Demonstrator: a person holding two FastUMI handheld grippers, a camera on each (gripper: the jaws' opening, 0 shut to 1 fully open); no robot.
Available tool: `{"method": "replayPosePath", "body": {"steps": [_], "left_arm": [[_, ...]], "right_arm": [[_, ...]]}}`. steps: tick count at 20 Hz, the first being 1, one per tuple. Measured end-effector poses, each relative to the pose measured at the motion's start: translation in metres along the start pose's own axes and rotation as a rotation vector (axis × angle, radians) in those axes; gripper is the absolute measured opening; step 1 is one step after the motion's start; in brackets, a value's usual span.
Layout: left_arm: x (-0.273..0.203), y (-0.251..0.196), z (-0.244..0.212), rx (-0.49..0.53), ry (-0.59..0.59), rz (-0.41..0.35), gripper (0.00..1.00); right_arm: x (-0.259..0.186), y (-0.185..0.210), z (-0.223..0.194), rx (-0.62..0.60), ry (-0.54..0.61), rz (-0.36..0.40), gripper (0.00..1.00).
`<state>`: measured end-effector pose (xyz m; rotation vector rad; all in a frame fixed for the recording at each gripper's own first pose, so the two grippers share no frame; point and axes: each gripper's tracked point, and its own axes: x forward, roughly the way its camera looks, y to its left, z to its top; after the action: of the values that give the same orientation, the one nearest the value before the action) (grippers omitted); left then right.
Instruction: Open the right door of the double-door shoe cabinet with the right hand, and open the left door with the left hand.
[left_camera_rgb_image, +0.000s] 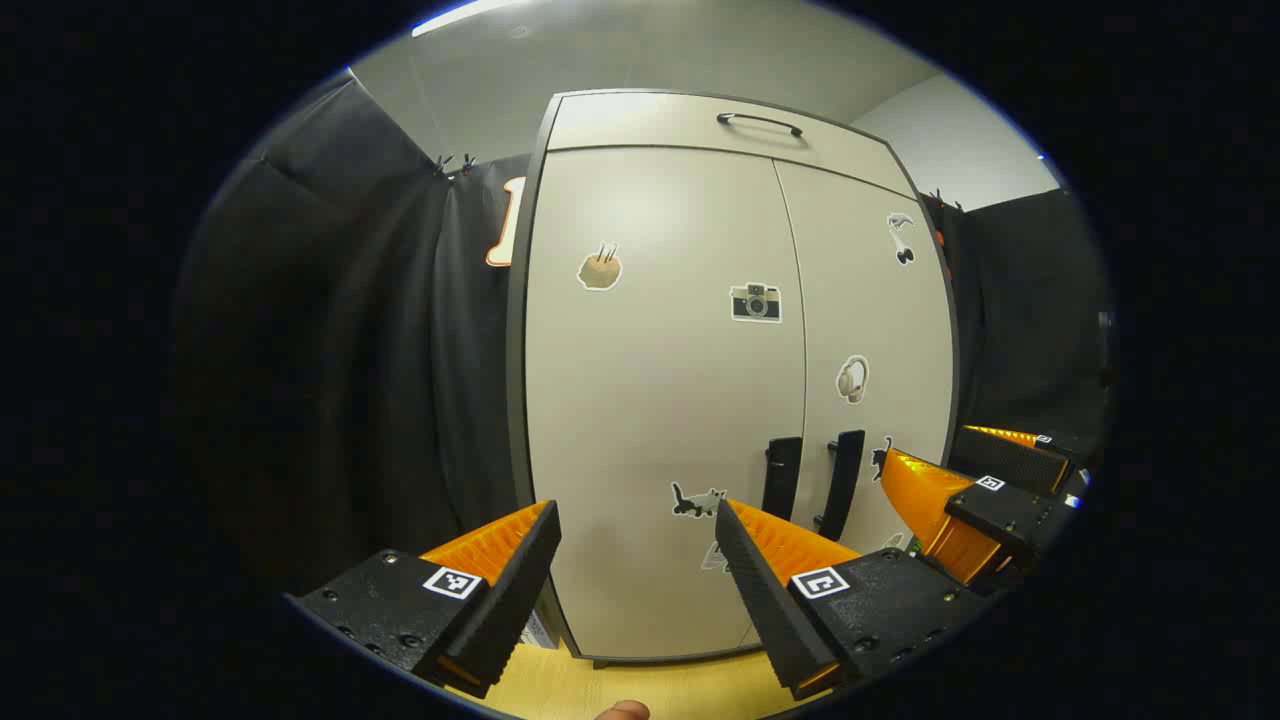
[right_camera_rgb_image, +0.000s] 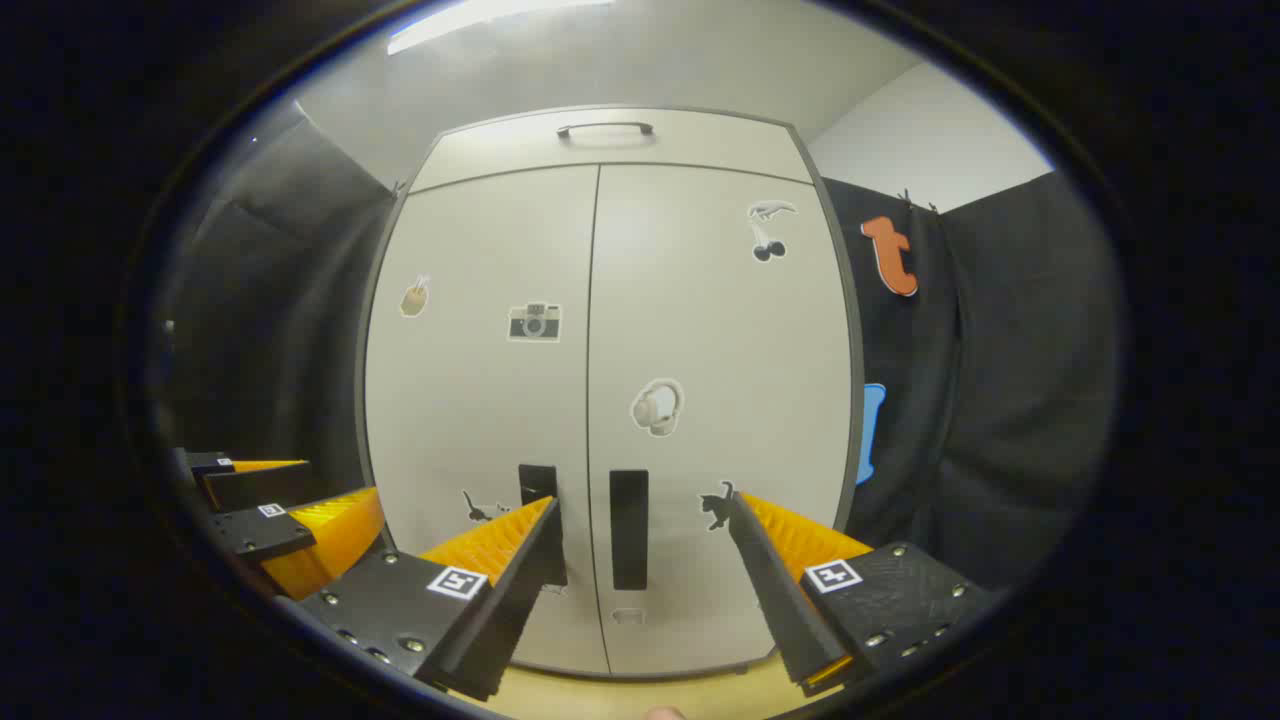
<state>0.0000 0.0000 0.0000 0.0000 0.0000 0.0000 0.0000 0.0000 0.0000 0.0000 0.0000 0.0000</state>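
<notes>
Gripper (right_camera_rgb_image: 640, 520) before shut, stickered cabinet (right_camera_rgb_image: 700, 330)

At the bottom of the left gripper view, the left gripper (left_camera_rgb_image: 637, 510) has two wedge-shaped fingers with ribbed inner faces, each on a black block with round screws and a square black-and-white marker. The right gripper (right_camera_rgb_image: 640, 505), at the bottom of the right gripper view, has the same build.
</notes>
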Motion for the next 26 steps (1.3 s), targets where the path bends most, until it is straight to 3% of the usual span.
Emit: {"method": "replayPosePath", "body": {"steps": [12, 13, 17, 26], "left_arm": [[0.007, 0.024, 0.0, -0.018, 0.006, 0.012, 0.96], [0.007, 0.025, 0.0, -0.018, 0.007, 0.012, 0.96], [0.003, 0.031, -0.001, -0.024, 0.007, 0.02, 0.96], [-0.017, 0.063, -0.007, -0.016, 0.027, 0.076, 0.96]], "right_arm": [[0.012, 0.02, -0.003, 0.013, 0.021, 0.004, 0.96], [0.012, 0.021, -0.003, 0.012, 0.021, 0.004, 1.0], [0.012, 0.03, -0.005, 0.005, 0.029, 0.016, 0.96], [0.038, 0.057, -0.03, -0.001, 0.088, 0.062, 0.96]]}}
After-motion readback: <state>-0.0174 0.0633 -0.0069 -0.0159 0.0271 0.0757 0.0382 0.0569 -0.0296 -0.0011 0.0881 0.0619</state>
